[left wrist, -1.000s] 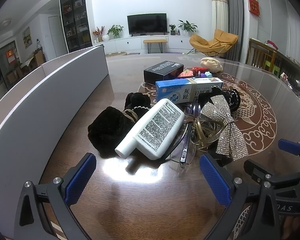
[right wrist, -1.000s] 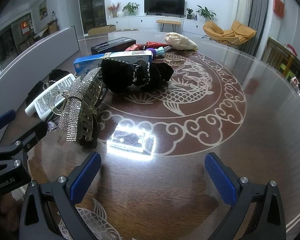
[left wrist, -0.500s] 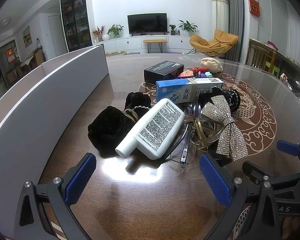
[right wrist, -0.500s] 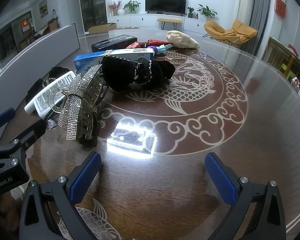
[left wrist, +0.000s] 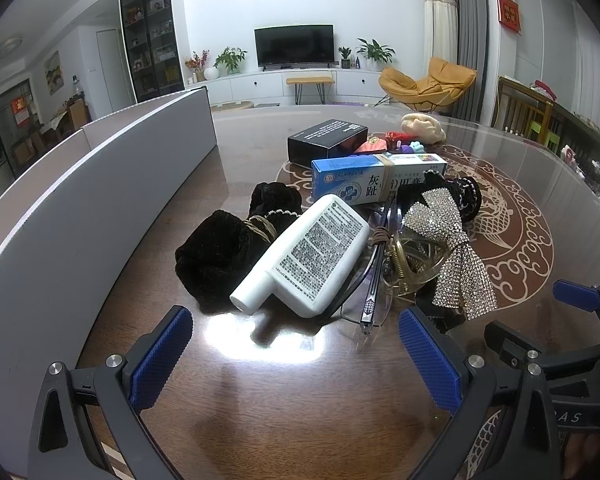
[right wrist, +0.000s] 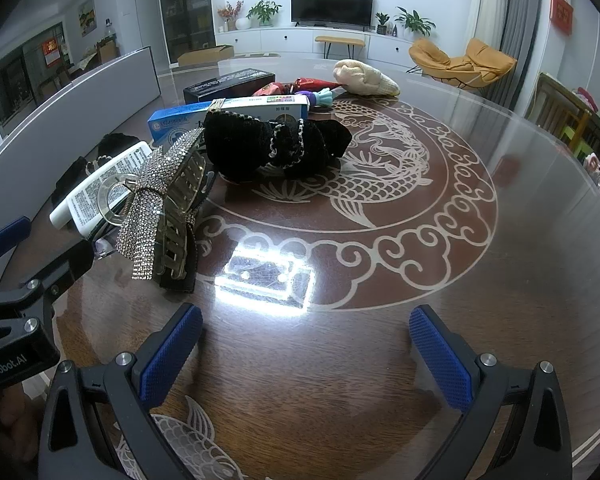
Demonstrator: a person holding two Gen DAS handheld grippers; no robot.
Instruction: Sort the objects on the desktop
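Observation:
A pile of objects lies on the round brown table (left wrist: 260, 420). In the left wrist view a white bottle (left wrist: 312, 256) lies flat just beyond my open left gripper (left wrist: 294, 356), with black furry scrunchies (left wrist: 220, 252) to its left, glasses (left wrist: 374, 280) and a rhinestone bow hair clip (left wrist: 448, 248) to its right. A blue-and-white box (left wrist: 376, 178) and a black box (left wrist: 328, 142) sit further back. In the right wrist view my right gripper (right wrist: 306, 354) stands open over bare table, with the rhinestone clip (right wrist: 160, 208) ahead to the left and a black bow (right wrist: 276, 146) behind it.
A grey partition wall (left wrist: 80, 200) runs along the table's left side. A cream plush item (right wrist: 364, 78) and small red and purple things (right wrist: 300, 88) lie at the back of the pile. The patterned table surface (right wrist: 440, 200) stretches to the right.
The right gripper has crept slightly forward toward the pile; the left view is nearly unchanged. Both grippers stay open.

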